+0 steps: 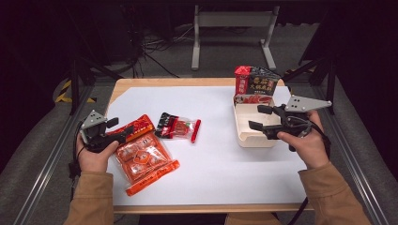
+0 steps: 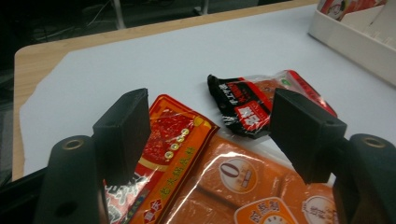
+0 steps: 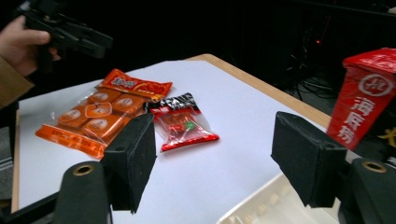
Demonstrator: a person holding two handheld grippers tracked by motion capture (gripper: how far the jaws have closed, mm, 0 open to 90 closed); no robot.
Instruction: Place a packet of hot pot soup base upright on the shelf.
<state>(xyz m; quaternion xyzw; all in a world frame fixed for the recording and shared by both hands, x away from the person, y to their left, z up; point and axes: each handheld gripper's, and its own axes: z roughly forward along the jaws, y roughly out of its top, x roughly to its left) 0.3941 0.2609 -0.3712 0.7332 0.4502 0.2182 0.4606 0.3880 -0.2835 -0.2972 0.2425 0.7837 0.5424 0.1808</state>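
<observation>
A large orange snack pack lies at the table's left, with a small red-and-black packet just to its right. My left gripper hovers over the orange pack's upper left corner, jaws open and empty. In the left gripper view the left gripper frames the orange pack and the small packet. My right gripper is open over a white box at the right, pointing left. In the right gripper view the right gripper stands wide with nothing between its pads.
Red and black packages stand upright at the white box's far end; the red one rises at right in the right gripper view. White paper covers the wooden table. Metal rails run along both sides.
</observation>
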